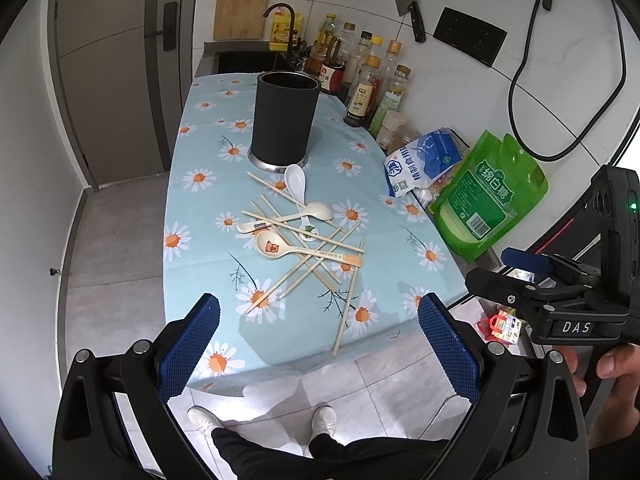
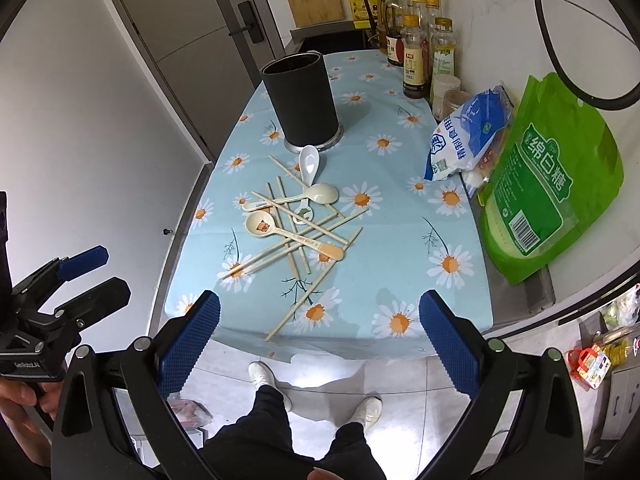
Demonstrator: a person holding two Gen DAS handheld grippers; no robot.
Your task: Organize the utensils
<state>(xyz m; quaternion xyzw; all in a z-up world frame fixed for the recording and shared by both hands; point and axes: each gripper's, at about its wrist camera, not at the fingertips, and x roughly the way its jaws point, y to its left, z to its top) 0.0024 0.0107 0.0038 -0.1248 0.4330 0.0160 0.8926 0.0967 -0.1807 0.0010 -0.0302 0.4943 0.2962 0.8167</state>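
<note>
Both tongs hang above the near edge of the daisy-print tablecloth (image 1: 208, 184), each spread wide and holding nothing: the left gripper (image 1: 318, 350) and the right gripper (image 2: 320, 350). Mid-surface lies a crossed heap of pale chopsticks (image 1: 308, 258) and spoons (image 1: 280, 247) (one chopstick juts over the near edge). The black utensil holder (image 1: 285, 116) stands upright toward the far edge, with a white spoon (image 1: 296, 179) just beside its base

Spoons (image 1: 276, 246), chopsticks (image 1: 308, 256) heaped before holder (image 1: 285, 117); bottles (image 1: 370, 80) behind-right.
</note>
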